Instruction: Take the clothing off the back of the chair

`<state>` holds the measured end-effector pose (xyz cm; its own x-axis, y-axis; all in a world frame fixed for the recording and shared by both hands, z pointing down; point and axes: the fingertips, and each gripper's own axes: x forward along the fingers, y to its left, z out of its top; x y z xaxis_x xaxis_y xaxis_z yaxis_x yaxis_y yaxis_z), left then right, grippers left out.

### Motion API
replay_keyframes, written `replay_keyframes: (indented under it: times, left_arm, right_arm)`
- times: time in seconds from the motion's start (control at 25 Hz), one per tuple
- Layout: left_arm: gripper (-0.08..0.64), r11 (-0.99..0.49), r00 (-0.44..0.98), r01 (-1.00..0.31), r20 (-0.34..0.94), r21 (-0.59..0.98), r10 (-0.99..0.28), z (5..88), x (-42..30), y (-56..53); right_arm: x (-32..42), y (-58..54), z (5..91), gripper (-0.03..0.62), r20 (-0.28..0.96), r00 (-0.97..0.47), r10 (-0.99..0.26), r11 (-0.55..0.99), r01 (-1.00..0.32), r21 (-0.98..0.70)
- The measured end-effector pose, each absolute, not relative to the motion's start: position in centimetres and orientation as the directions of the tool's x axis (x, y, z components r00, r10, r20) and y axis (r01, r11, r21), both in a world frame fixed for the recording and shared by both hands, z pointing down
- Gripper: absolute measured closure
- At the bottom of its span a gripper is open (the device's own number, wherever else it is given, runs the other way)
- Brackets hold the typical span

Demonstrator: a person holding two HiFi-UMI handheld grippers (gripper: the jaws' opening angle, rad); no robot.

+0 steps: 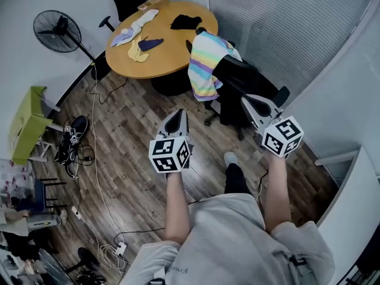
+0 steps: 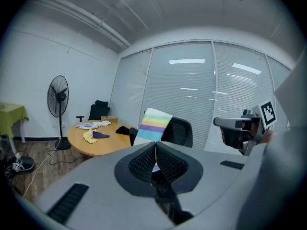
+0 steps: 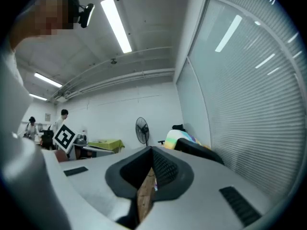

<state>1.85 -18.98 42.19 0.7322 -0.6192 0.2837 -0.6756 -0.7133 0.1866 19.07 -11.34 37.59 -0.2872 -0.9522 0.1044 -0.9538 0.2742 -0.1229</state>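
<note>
A: Start close in. What are the two tools doing?

B: Both are held out over the wooden floor (image 1: 130, 177) in front of the person. The left gripper (image 1: 179, 114) has its jaws pressed together with nothing between them. The right gripper (image 1: 246, 101) is the same, jaws closed and empty.

A: And the thing to be taken?

B: The striped clothing (image 1: 206, 64) is draped over the back of the black chair (image 1: 244, 78), which is drawn up to the round tabletop (image 1: 172, 52). Neither gripper touches it.

A: Which way does it lie from the jaws?

B: From the left gripper it's ahead and a little to the right. In the left gripper view the stripes sit right above the line where the jaws meet, so that one is aimed almost straight at it. From the right gripper it's ahead and off to the left, with the chair's seat just beside the tip.

A: Long axis?

B: It hangs down the backrest, folded over the top edge, with the stripes running across. The lower hem is on the person's side.

A: Nearer hand?

B: About even, I'd judge. The left has the cleaner line to the cloth, and the right is closer to the chair frame. Either would need its jaws opened first.

A: Beyond that?

B: A few small clothes (image 1: 138, 27) lie on the tabletop, and a standing fan (image 1: 56, 29) is by the wall.
</note>
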Motion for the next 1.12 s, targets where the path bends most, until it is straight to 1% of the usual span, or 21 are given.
replay_keyframes:
  times: [0.08,0.24,0.4,0.52,0.64,0.68,0.72,0.76,0.8,0.92,0.96,1.0,1.04,1.12]
  left_arm:
    - [0.531,-0.727,0.744,-0.662,0.279,0.185,-0.607,41.8,4.0,-20.2]
    - [0.531,-0.772,0.766,-0.625,0.285,0.118,-0.576,41.1,8.0,-22.2]
    - [0.529,-0.776,0.766,-0.623,0.274,0.097,-0.581,40.2,10.0,-24.7]
    - [0.526,-0.768,0.759,-0.633,0.27,0.097,-0.592,40.4,11.0,-26.1]
    - [0.485,-0.772,0.76,-0.63,0.275,0.091,-0.588,40.9,11.9,-27.2]
    - [0.473,-0.774,0.76,-0.627,0.283,0.083,-0.585,41.2,12.2,-27.5]
    - [0.435,-0.777,0.759,-0.625,0.294,0.074,-0.582,41.6,12.5,-27.7]
    - [0.405,-0.782,0.758,-0.62,0.306,0.065,-0.576,42.1,12.8,-27.8]
    - [0.378,-0.789,0.76,-0.612,0.318,0.058,-0.567,42.4,13.3,-27.9]
    - [0.268,-0.821,0.783,-0.569,0.333,0.044,-0.525,42.9,15.0,-28.2]
    - [0.247,-0.834,0.796,-0.55,0.33,0.043,-0.508,42.9,15.5,-28.5]
    - [0.239,-0.845,0.808,-0.532,0.326,0.049,-0.49,43.0,16.1,-28.7]
    - [0.219,-0.855,0.82,-0.515,0.325,0.059,-0.471,43.1,16.6,-29.0]
    - [0.195,-0.866,0.831,-0.494,0.334,0.079,-0.444,43.5,17.4,-29.7]
  right_arm:
    - [20.9,-13.1,36.0,0.569,0.113,-0.369,-0.922,0.364,-0.929,-0.06]
    - [24.5,-16.9,34.6,0.569,0.141,-0.543,-0.828,0.545,-0.838,-0.028]
    - [27.0,-20.9,35.1,0.568,0.198,-0.651,-0.733,0.662,-0.749,-0.01]
    - [28.4,-23.3,36.5,0.568,0.223,-0.716,-0.662,0.729,-0.684,-0.034]
    - [29.6,-25.7,38.4,0.563,0.239,-0.769,-0.593,0.773,-0.627,-0.101]
    - [29.9,-26.4,39.2,0.52,0.253,-0.778,-0.575,0.781,-0.614,-0.113]
    - [30.2,-26.9,40.0,0.48,0.268,-0.785,-0.558,0.79,-0.602,-0.12]
    - [30.4,-27.3,40.8,0.475,0.281,-0.795,-0.538,0.8,-0.586,-0.126]
    - [30.5,-27.6,41.3,0.45,0.288,-0.806,-0.517,0.813,-0.568,-0.131]
    - [30.5,-28.6,41.8,0.38,0.283,-0.85,-0.444,0.856,-0.495,-0.147]
    - [30.3,-29.0,41.9,0.341,0.278,-0.868,-0.412,0.872,-0.464,-0.155]
    - [30.1,-29.5,42.0,0.322,0.272,-0.884,-0.38,0.887,-0.432,-0.163]
    - [29.9,-29.9,42.1,0.288,0.268,-0.897,-0.352,0.899,-0.404,-0.172]
    - [29.8,-30.9,42.4,0.25,0.263,-0.916,-0.303,0.914,-0.357,-0.192]
